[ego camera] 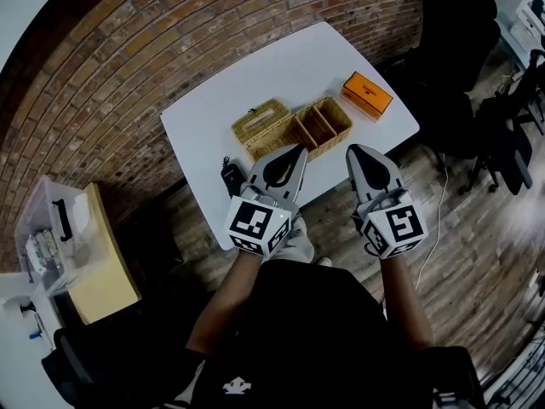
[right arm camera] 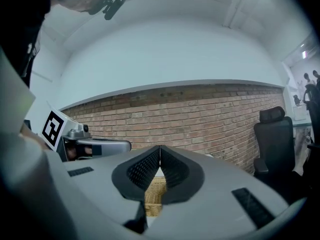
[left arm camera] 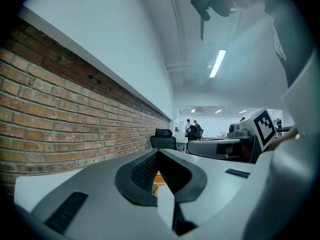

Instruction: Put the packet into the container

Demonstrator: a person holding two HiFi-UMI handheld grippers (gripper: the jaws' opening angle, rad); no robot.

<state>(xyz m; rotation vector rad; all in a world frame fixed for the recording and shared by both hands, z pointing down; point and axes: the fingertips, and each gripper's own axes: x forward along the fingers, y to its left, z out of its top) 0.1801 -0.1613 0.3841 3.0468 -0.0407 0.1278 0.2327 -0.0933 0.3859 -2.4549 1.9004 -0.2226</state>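
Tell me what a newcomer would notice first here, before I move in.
The orange flat packet stands out, lying alone near the right end of the white table. Mid-table sit the open woven wicker container with dividers and a lidded wicker box. The left gripper and right gripper hover at the table's near edge, jaws together, holding nothing.

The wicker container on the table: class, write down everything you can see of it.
The wicker container looks like tan woven cane, open-topped and split by dividers into compartments that look empty. It sits flat on the white table, angled, right beside a slotted wicker box and apart from the orange packet.
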